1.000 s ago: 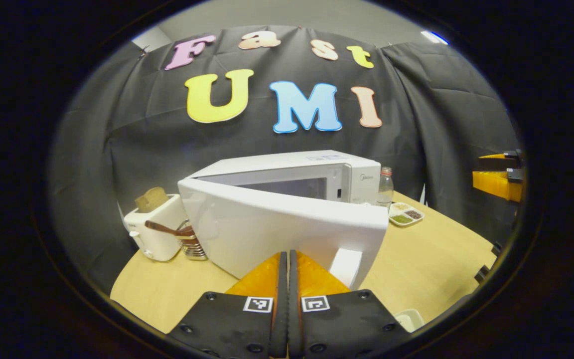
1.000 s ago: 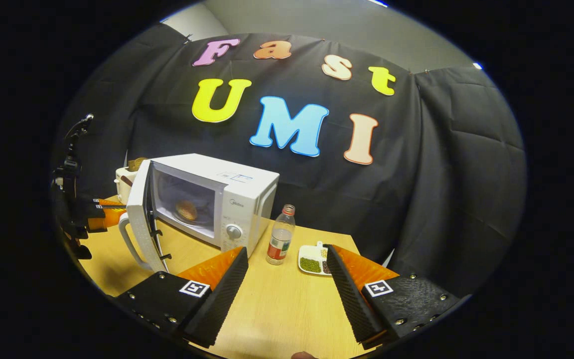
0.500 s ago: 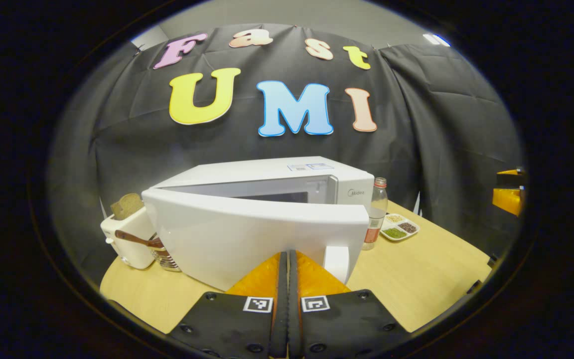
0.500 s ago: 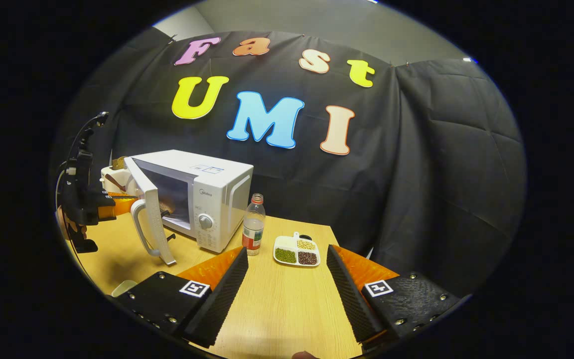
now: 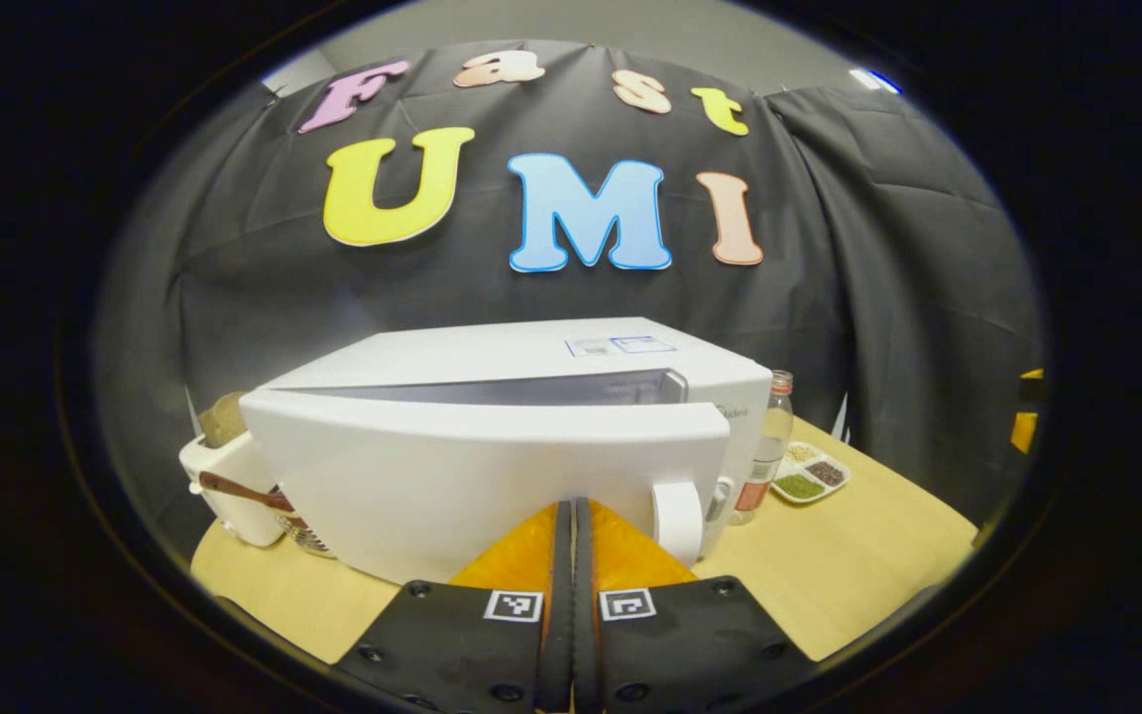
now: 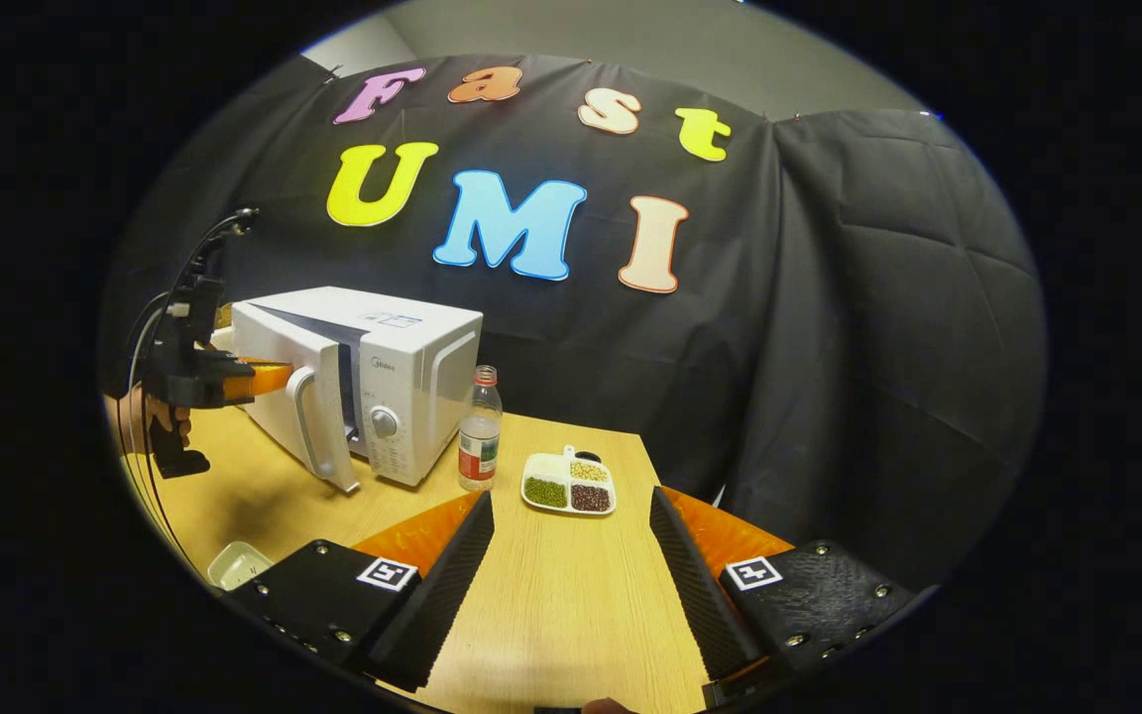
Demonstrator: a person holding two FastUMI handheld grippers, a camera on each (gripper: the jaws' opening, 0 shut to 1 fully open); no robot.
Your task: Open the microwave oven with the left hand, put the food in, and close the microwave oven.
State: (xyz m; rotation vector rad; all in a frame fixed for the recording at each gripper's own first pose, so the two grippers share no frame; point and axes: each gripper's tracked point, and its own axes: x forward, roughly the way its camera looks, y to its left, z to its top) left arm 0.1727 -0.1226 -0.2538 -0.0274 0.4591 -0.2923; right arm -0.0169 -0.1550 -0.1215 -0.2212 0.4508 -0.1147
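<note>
Door (image 5: 472, 476) swung nearer microwave (image 6: 402, 357) body than 0.5 s ago; narrow gap left, not latched. Microwave on table (image 6: 571, 595), rear left. Left gripper (image 5: 573, 511) fingers together, tips against door's outer face beside handle (image 5: 678, 511). Right gripper (image 6: 571, 535) fingers apart, holding nothing, over table. Bottle (image 6: 478, 431) just beside microwave; divided dish (image 6: 569, 484) near bottle. Food hidden behind door.

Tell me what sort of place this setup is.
Probably a mock kitchen counter staged in a recording booth: a white microwave, a toaster holding bread and a divided dish of beans sit on a wooden table, backed by black cloth rather than kitchen walls.
</note>
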